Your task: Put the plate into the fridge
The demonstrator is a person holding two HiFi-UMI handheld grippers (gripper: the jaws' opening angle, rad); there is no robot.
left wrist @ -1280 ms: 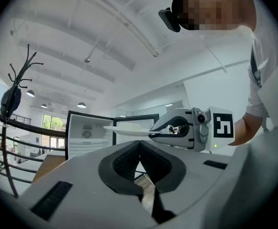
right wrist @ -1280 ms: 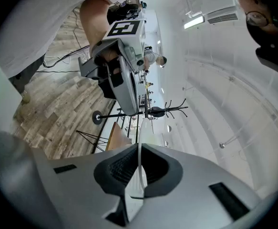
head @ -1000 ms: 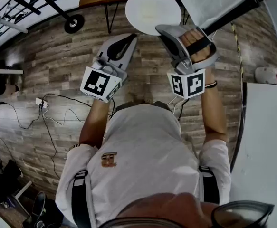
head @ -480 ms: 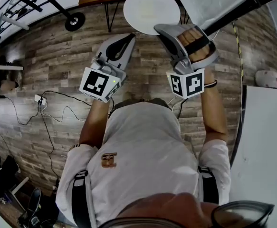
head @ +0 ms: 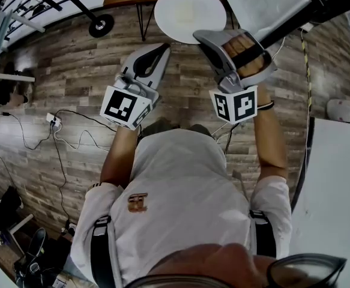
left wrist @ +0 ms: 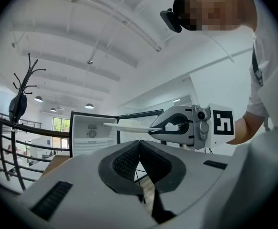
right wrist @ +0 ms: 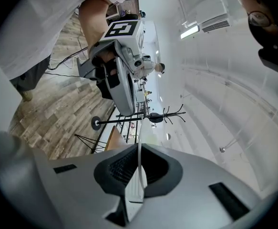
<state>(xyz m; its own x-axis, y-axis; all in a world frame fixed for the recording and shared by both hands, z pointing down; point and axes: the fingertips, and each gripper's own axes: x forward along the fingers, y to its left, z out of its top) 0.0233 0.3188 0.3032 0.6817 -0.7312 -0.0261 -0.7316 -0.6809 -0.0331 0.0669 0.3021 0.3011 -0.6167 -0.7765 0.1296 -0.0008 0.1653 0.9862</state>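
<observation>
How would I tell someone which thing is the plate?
Start from the person in the white shirt, seen from above over the wood-plank floor. Follow the right arm to the grey right gripper, shut on a rim. That rim belongs to the round, flat white plate, the only white disc, held in the air.

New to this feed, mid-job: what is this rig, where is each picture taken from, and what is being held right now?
There is no robot arm here: a person holds a two-finger gripper in each hand. The top-down picture comes from a camera on the person's head. The other two come from cameras riding on each gripper, looking along its fingers. The right gripper is shut on the rim of a white plate, held out above the wooden floor. The left gripper is shut and empty. In the left gripper view, an open fridge stands ahead, behind the plate.
</observation>
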